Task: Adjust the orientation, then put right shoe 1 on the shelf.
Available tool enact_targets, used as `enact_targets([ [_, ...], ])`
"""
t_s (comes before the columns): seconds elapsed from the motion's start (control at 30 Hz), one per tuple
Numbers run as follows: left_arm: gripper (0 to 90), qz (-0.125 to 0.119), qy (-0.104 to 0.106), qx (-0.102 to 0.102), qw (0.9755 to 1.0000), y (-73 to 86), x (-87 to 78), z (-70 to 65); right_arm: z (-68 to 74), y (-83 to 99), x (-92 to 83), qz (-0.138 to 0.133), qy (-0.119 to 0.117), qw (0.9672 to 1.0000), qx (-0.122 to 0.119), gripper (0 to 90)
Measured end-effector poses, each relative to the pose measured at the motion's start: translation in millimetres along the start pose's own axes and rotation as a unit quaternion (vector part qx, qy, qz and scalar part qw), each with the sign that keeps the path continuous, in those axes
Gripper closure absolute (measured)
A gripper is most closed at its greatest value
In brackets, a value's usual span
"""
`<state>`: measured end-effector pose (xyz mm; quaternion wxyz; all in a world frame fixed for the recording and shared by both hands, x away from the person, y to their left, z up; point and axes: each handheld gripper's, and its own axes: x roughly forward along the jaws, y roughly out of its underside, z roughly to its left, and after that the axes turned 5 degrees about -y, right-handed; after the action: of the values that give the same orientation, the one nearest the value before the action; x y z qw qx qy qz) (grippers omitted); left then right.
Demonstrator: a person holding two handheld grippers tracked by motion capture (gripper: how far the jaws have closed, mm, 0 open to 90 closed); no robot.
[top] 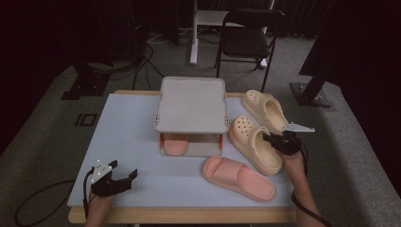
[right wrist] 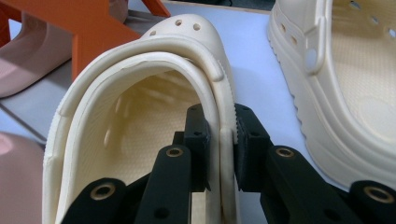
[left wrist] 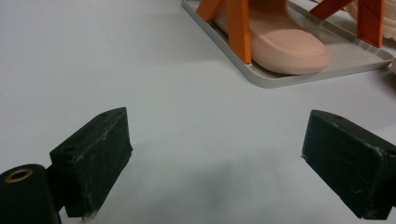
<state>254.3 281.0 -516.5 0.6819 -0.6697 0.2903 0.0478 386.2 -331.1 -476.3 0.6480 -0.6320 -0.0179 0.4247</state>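
Four shoes sit on a pale blue table, all placed here in relation to the grey two-level shoe rack at the middle of the table.

There are two cream clogs. The nearer cream clog lies just to the right of the rack, toe pointing away from you. Your right gripper pinches its side wall near the heel: in the right gripper view one pad sits inside the shoe and the other outside, both pressed against the rim. The second cream clog lies further right of the rack and a little further back, close beside the first one.

There are two pink slides. One pink slide rests on the rack's lower shelf, under the top tray, between the orange supports. The other pink slide lies flat on the table in front of the rack and slightly to its right, just beside the held clog's heel.

Your left gripper rests at the near left part of the table, well apart from the rack, left of it and toward you. Its jaws are spread wide with nothing between them, above bare table.
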Motion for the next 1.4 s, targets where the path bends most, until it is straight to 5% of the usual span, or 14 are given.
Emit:
enact_targets([
  [0.4, 7.9, -0.002, 0.002, 0.0, 1.0, 0.1, -1.2, -0.4, -4.6, 18.0, -7.1, 0.012, 0.007, 0.9999, 0.001, 77.2],
  [0.6, 7.9, 0.003, 0.004, 0.003, 1.0, 1.4, 0.2, -1.0, -17.6, 18.6, -9.8, -0.012, -0.029, 0.9986, 0.043, 61.9],
  [0.97, 7.9, 0.001, 0.002, 0.002, 1.0, 1.0, 0.0, 0.4, -10.6, 11.6, -1.1, 0.034, -0.009, 0.9994, -0.004, 76.8],
  [1.4, 7.9, -0.001, 0.003, -0.002, 1.0, 0.6, -1.3, 0.2, -2.1, -1.2, -4.7, 0.029, -0.01, 0.9995, -0.001, 77.4],
])
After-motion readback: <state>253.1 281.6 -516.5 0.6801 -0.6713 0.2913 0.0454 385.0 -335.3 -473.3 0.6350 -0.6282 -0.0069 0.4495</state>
